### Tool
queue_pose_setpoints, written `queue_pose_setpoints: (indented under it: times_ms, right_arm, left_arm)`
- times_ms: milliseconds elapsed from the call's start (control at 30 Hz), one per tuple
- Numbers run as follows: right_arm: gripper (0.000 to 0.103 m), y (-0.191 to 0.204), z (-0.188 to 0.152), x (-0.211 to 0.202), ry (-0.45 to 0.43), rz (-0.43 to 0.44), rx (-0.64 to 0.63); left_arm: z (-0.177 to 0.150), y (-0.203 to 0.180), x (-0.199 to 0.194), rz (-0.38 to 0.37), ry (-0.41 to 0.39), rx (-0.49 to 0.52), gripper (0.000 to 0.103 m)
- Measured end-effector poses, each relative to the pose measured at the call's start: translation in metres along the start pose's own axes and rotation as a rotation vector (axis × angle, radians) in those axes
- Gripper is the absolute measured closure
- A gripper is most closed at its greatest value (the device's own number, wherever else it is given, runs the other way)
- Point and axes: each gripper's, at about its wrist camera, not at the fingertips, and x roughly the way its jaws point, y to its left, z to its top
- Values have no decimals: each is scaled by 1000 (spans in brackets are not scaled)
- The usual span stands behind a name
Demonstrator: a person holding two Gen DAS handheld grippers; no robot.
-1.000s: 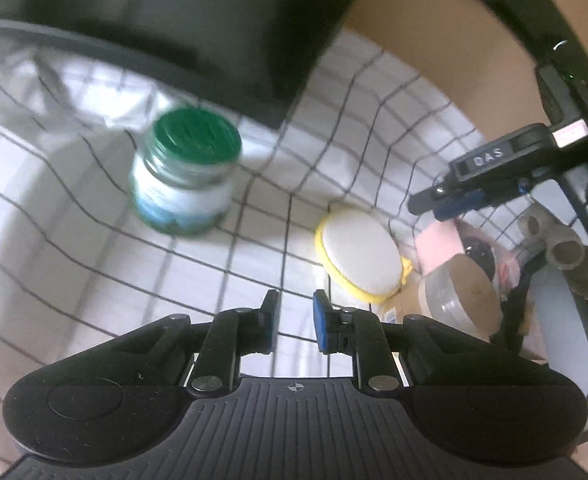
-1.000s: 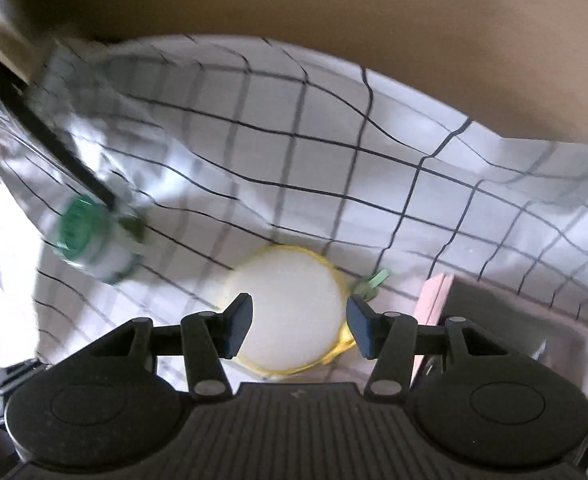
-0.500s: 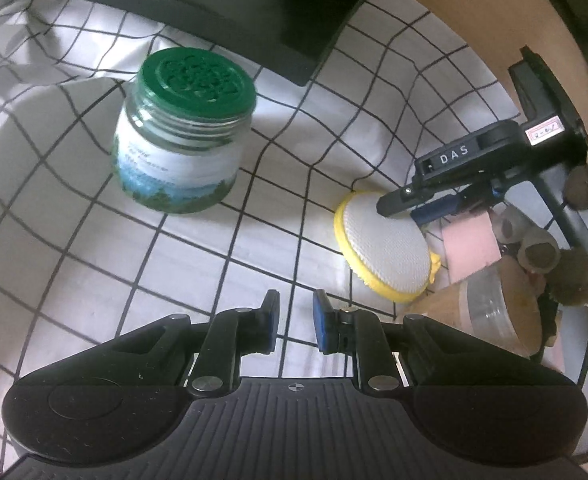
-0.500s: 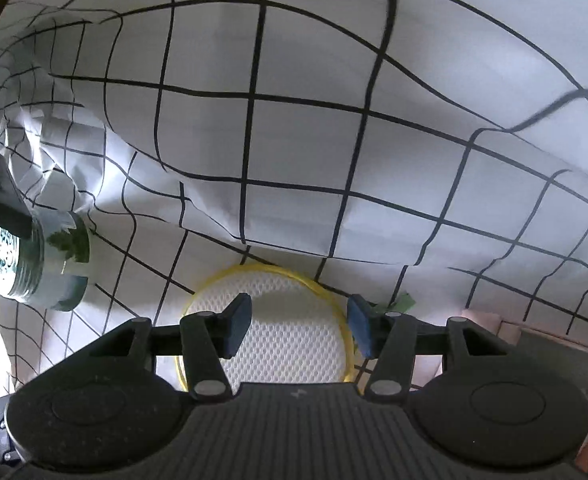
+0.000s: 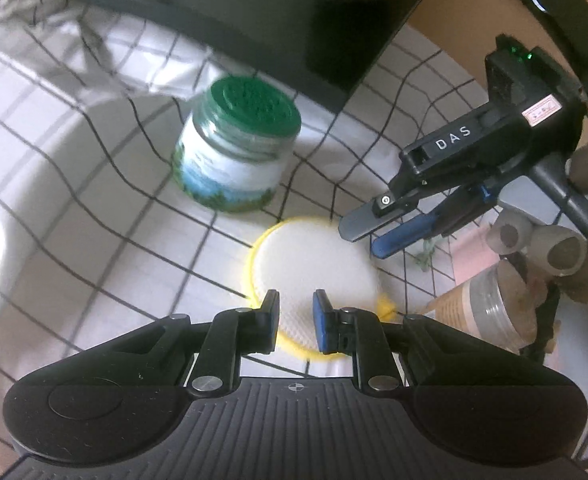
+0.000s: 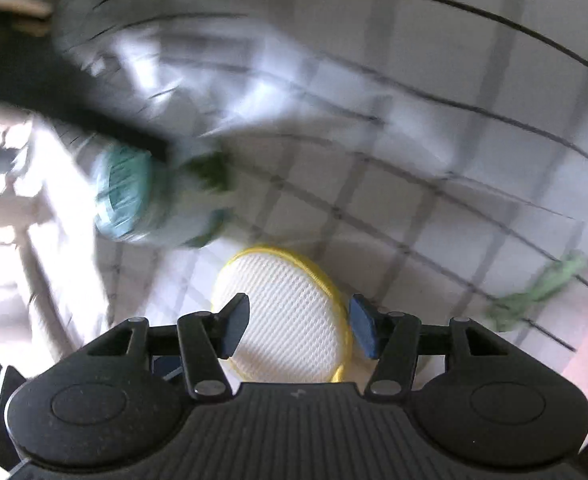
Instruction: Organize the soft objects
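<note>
A round white sponge pad with a yellow rim [image 5: 314, 268] lies on the white checked cloth [image 5: 74, 208]. It also shows in the right wrist view [image 6: 290, 320]. My right gripper [image 6: 298, 330] is open, its fingers either side of the pad's near part; in the left wrist view the right gripper [image 5: 374, 232] sits at the pad's far right edge. My left gripper [image 5: 296, 316] hangs over the pad's near edge, jaws a narrow gap apart, holding nothing.
A glass jar with a green lid [image 5: 238, 156] stands just left of the pad. A black box [image 5: 254, 12] lies behind it. At the right are a pink item [image 5: 470, 256], a brown paper roll [image 5: 490, 304] and plush pieces [image 5: 550, 244]. A green tag [image 6: 534, 292] lies on the cloth.
My left gripper has moved right and forward until the pad lies under its fingertips. My right gripper has shifted over the pad; its view is blurred by motion. The jaws kept their widths.
</note>
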Motion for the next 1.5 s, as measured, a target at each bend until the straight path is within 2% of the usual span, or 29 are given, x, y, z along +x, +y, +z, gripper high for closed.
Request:
queue_pose_setpoints:
  times_ms: [67, 133, 200, 267, 367, 467, 567, 600, 633, 733, 900, 1000, 1067, 1100, 1133, 1267, 1333, 1433, 1500]
  right_arm:
    - [48, 14, -9, -13, -43, -18, -74]
    - [48, 20, -20, -36, -127, -60, -137]
    - [48, 18, -32, -57, -219, -152, -172]
    - [48, 12, -44, -73, -269, -258, -197]
    - [48, -11, -45, -76, -261, -356, -128]
    - [48, -40, -40, -69, -239, -362, 2]
    - [59, -61, -34, -56, -218, -375, 106]
    - [68, -65, -32, -50, -208, -389, 128]
    - [75, -66, -29, -41, -200, -403, 144]
    - [76, -63, -25, -40, -228, -437, 135]
    - [76, -59, -18, -37, -206, -500, 130]
    - [77, -55, -19, -35, -189, -519, 117]
    - [84, -49, -20, -32, -196, -513, 107]
    - [94, -43, -22, -27, -197, -512, 99]
    - [96, -37, -23, -27, -199, -517, 80]
    - [96, -6, -29, -28, -206, -510, -9]
    - [95, 10, -32, -30, -193, -470, -49]
    - [95, 38, -35, -23, -141, -335, -83]
    - [95, 57, -32, -12, -104, -301, -117]
  left_arm:
    - [1, -3, -6, 12, -18, 32, 83]
    - [1, -8, -9, 11, -29, 58, 83]
    - [2, -13, -6, -8, -28, 74, 83]
    - [2, -19, 2, -24, -17, 84, 83]
    - [3, -28, 16, -2, -6, 102, 83]
    - [3, -33, 21, 14, 1, 125, 83]
    - [3, -29, 20, 19, 2, 128, 83]
    - [3, -26, 19, 19, -2, 120, 83]
    - [3, -23, 18, 22, -7, 111, 83]
    - [3, -12, 12, 40, -31, 73, 83]
    - [-3, 11, 5, 76, -38, -4, 83]
    - [-6, 23, 6, 74, -21, -51, 83]
    - [-8, 29, 9, 65, -3, -78, 83]
    - [-9, 31, 10, 53, 1, -91, 83]
    - [-9, 32, 11, 41, 2, -98, 83]
    - [-9, 32, 12, 21, 7, -116, 83]
    - [-9, 31, 12, 22, 7, -118, 83]
    - [-9, 32, 12, 19, 8, -119, 83]
    - [-8, 31, 12, 20, 9, -119, 83]
